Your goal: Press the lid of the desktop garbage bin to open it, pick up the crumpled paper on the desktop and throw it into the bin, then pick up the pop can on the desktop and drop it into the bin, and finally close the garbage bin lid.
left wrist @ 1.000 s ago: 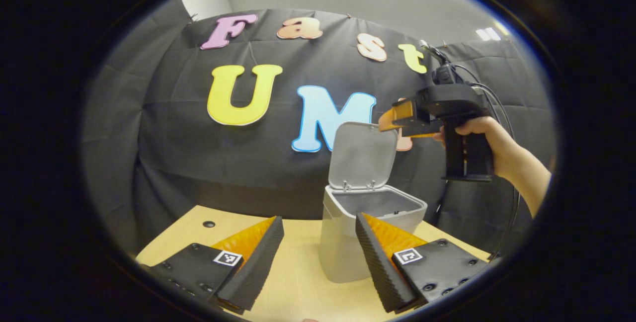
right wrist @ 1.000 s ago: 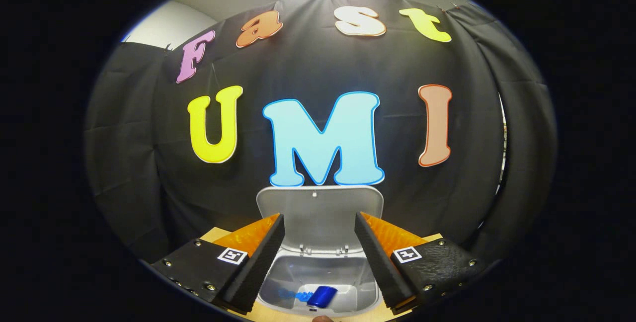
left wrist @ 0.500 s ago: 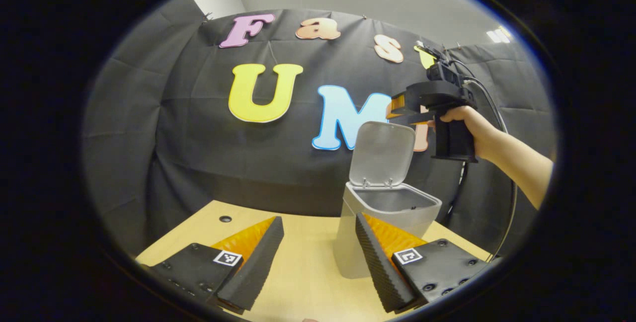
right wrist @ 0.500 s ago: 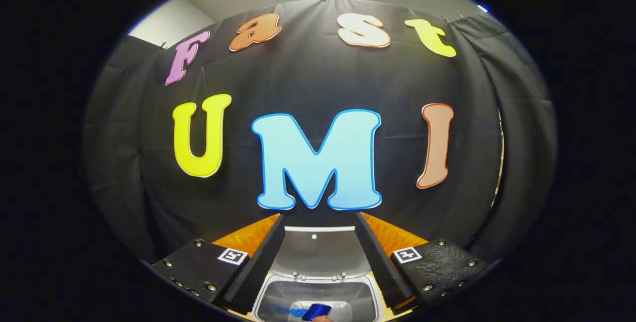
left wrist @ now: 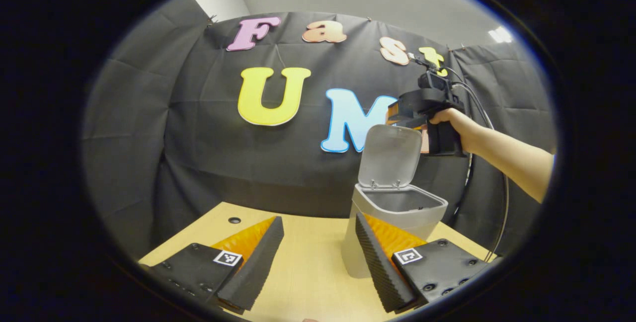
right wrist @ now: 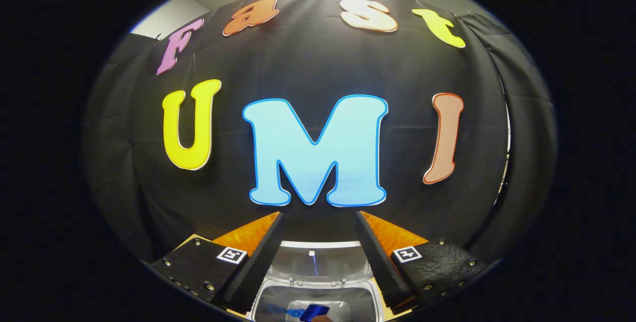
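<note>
The grey bin (left wrist: 397, 235) stands on the wooden table (left wrist: 298, 267), its lid (left wrist: 390, 155) raised upright at the back. My left gripper (left wrist: 318, 257) hovers low over the table, open and holding nothing, with the bin just behind its right finger. A hand holds my right gripper (left wrist: 397, 113) level with the lid's top edge and touching or just behind it. In the right gripper view, my right gripper (right wrist: 318, 255) is open and holds nothing. The lid (right wrist: 313, 265) and the bin mouth are below it. A blue pop can (right wrist: 313, 312) lies inside the bin.
The black cloth wall (left wrist: 208, 153) hangs close behind the table's far edge. A small round hole (left wrist: 234, 220) sits in the tabletop at the back left. Cables (left wrist: 489, 128) trail from the right gripper down the right side. A bare forearm (left wrist: 512, 155) reaches in from the right.
The right gripper has moved farther back and up past the bin opening, so the bin sinks lower in its view. The bin has drifted right in the left gripper view.
</note>
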The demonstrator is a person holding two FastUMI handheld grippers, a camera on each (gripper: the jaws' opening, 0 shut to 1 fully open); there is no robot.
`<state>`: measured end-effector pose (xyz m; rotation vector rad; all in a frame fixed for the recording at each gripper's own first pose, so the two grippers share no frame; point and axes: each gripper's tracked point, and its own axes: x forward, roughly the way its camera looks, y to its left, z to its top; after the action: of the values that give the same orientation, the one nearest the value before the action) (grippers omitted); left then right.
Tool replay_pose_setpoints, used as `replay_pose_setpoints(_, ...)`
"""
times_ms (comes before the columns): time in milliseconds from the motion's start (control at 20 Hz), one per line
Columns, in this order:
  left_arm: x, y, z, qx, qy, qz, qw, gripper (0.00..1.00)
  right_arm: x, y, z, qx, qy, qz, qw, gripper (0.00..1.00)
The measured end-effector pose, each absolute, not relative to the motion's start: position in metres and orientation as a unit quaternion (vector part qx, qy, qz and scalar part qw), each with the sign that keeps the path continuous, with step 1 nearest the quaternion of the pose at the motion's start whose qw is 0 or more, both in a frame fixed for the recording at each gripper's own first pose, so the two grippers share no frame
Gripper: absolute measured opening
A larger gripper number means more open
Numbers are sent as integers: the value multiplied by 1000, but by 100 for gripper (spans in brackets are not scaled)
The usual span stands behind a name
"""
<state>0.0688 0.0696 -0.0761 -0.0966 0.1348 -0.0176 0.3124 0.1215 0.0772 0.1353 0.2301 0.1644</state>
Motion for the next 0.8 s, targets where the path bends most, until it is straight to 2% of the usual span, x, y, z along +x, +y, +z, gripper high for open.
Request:
replay_pose_setpoints(400, 62, 55, -78, -36, 64, -15, 997, 95, 282, 120, 71, 69, 117, 98, 986, 92)
replay_pose_setpoints(800, 39, 39, -82, -40, 72, -29, 996, 95, 230, 118, 48, 76, 89, 99, 988, 92)
